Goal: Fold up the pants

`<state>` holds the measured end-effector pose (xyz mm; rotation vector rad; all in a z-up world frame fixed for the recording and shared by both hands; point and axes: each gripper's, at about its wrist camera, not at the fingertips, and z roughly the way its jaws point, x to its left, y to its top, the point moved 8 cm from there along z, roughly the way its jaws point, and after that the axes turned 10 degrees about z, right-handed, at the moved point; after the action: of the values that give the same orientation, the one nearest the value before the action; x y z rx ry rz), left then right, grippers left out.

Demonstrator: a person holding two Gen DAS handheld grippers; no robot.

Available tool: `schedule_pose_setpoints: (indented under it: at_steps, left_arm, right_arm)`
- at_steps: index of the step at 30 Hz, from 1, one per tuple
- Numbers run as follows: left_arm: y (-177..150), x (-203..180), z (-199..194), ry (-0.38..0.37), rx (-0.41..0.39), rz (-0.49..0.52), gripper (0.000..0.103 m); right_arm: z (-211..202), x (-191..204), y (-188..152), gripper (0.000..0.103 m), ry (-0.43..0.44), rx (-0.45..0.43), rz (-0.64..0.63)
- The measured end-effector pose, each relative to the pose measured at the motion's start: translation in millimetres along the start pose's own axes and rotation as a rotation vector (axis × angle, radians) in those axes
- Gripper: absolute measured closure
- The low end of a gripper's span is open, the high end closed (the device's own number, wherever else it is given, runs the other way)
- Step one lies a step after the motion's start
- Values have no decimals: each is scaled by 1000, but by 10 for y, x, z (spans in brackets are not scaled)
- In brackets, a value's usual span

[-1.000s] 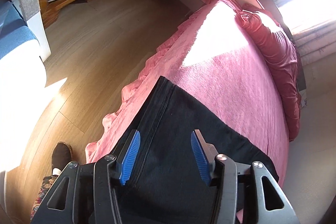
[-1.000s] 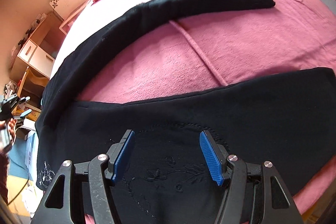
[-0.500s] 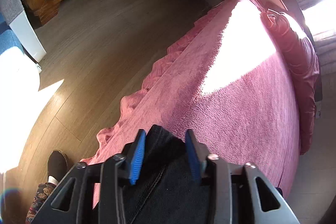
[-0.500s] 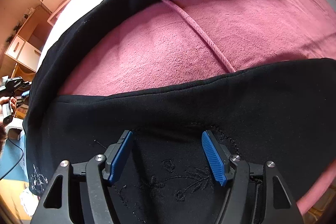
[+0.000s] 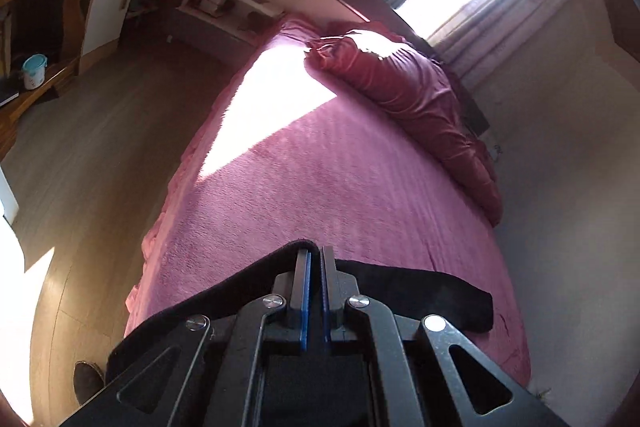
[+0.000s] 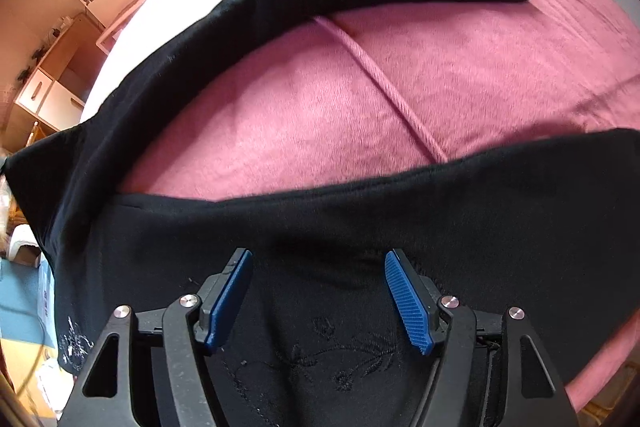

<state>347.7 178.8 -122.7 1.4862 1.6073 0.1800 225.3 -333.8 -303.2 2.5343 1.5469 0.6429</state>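
— Pinching what, exactly, was the left gripper (image 5: 314,259)?

— The edge of the black pants (image 6: 320,227). Its jaws had just been closing and stood clenched on the fabric, which peaked between the blue pads (image 5: 305,291) and hung away from them on both sides above the pink bedspread (image 5: 340,187).

— And the right gripper (image 6: 318,267)?

— Released, its fingers spread wide over the embroidered part of the pants, the cloth lying beneath them. I could not tell whether the tips touched it.

— Where did the pants lie?

— Spread across the bedspread, one leg stretched far up it, the other running off to the right, bare pink between the two.

— Anything beyond?

— A red pillow (image 5: 412,99) along the bedspread's far side, sunlight on the cover beside it, and wooden floor (image 5: 100,167) beside the bed.
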Motion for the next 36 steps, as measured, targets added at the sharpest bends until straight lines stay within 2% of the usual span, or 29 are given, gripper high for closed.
schedule_pose_setpoints:
  at_steps: [3, 7, 9, 14, 18, 21, 24, 28, 34, 35, 36]
  left_arm:
    - [-269, -360, -427, -106, -21, 52, 99]
    - [-684, -657, -917, -177, -32, 90, 100]
    - [-863, -703, -1148, -210, -45, 76, 100]
    - [-1265, -713, -1516, -220, -46, 85, 100]
    - [-1476, -726, -1577, -227, -24, 86, 100]
    - [-1591, -753, -1599, -235, -8, 90, 100]
    - [-1680, -769, -1605, -243, 9, 95, 100]
    - [-1724, -749, -1580, -248, 26, 84, 100]
    - [-1691, -719, -1559, -246, 45, 73, 100]
    - [-1678, -704, -1554, -244, 46, 72, 100]
    - [-1647, -679, -1540, -238, 47, 66, 100]
  right_arm:
    - [-100, 43, 150, 35, 30, -33, 6]
    - [-230, 137, 373, 38, 98, -56, 35]
    - [-271, 222, 472, 45, 131, -60, 48]
    - [-310, 552, 757, 55, 230, -53, 85]
    - [-274, 880, 1071, 60, 285, -39, 106]
    - [-192, 1055, 1328, 63, 295, -33, 136]
    - [-32, 1169, 1598, 68, 271, -39, 176]
    - [276, 1234, 1912, 68, 226, -24, 222]
    - [695, 1186, 2140, 74, 184, 9, 268]
    - [704, 1140, 2126, 78, 185, 16, 270]
    - [735, 1143, 2140, 90, 182, 22, 266]
